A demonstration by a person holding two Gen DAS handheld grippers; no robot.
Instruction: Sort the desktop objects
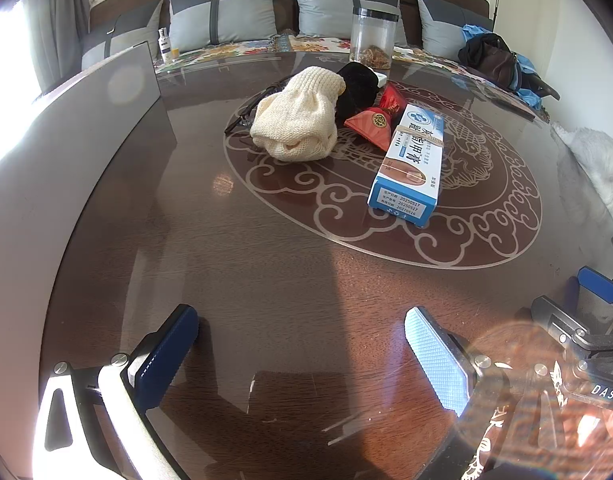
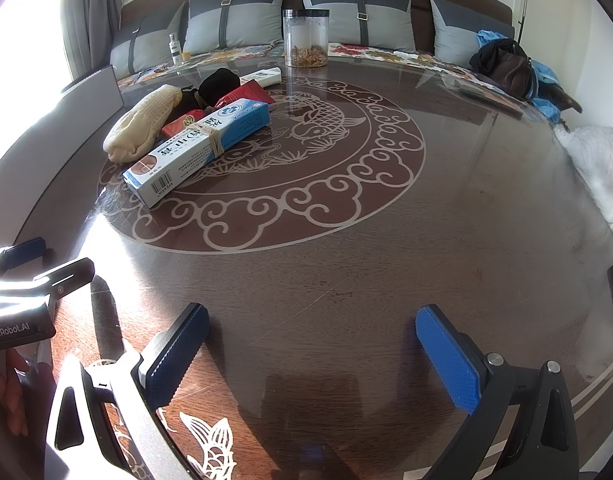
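Left claw blue textured pads, silver screws, white frame; right claw black-framed, blue pads

- Strong daylight from upper left of both frames; window area blown out white.
- Glare washes the left edge; a bright patch burns on the glossy dark wooden table at middle left of the right wrist view.
- Round lens flare at lower right in left wrist view.
- Soft shadows at bottom centre.
- Heavy fisheye bending; black corners.
- Centre sharp.

Glass-topped table: box, knit hat, jar.
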